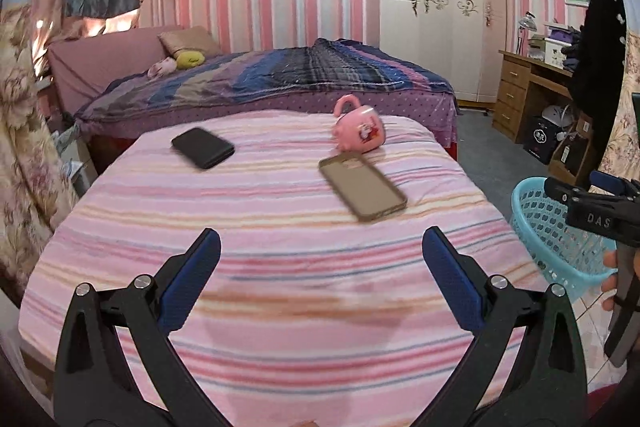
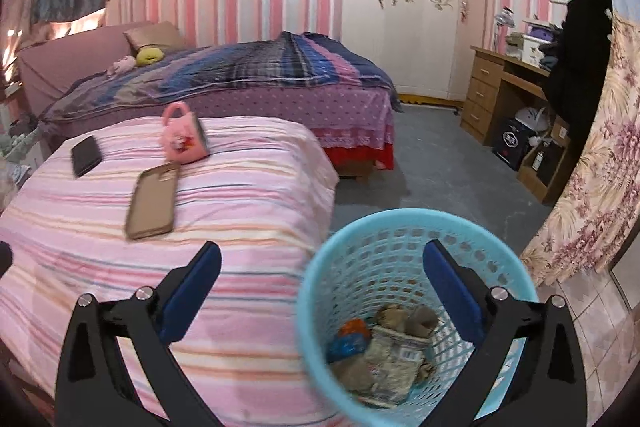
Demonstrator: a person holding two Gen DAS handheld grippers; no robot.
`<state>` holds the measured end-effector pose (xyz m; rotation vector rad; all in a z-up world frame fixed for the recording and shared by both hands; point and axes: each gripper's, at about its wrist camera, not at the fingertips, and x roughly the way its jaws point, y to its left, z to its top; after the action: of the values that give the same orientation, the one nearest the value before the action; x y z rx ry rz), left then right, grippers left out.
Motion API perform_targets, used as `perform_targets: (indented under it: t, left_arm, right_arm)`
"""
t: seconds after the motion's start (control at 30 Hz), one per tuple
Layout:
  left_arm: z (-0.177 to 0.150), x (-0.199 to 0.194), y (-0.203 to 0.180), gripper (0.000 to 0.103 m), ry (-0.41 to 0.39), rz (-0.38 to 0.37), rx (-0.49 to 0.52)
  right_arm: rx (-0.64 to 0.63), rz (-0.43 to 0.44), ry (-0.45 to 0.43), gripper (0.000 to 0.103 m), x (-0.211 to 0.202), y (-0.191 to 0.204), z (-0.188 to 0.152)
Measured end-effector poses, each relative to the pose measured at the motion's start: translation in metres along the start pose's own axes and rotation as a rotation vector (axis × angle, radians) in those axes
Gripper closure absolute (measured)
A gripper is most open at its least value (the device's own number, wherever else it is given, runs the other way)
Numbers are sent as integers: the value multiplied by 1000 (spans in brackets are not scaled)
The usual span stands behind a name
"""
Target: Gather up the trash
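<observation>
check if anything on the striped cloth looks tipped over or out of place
The pink mug lies on its side near the far edge of the striped cloth, handle up. The black phone and the phone case lie flat. Nothing looks spilled.

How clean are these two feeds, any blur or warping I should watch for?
Left wrist: fisheye bends the room edges; black phone and phone case smeared by motion. Right wrist: same warping; basket near rim blurred, trash inside soft.
</observation>
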<state>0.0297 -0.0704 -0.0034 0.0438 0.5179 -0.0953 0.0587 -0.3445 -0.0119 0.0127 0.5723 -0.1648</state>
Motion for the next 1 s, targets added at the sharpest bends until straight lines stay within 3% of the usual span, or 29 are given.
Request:
perform_targets:
  t: [0.33, 0.63, 1.0]
  left_arm:
    - [-24, -14, 27, 5, -6, 18, -63]
    - [-27, -27, 30, 5, -62, 40, -37]
    - [-25, -30, 36, 5, -76, 10, -60]
  right_arm:
    - [19, 85, -24, 5, -37, 42, -23]
    - [-35, 75, -74, 5, -65, 71, -41]
    - [-55, 44, -141, 5, -77, 79, -41]
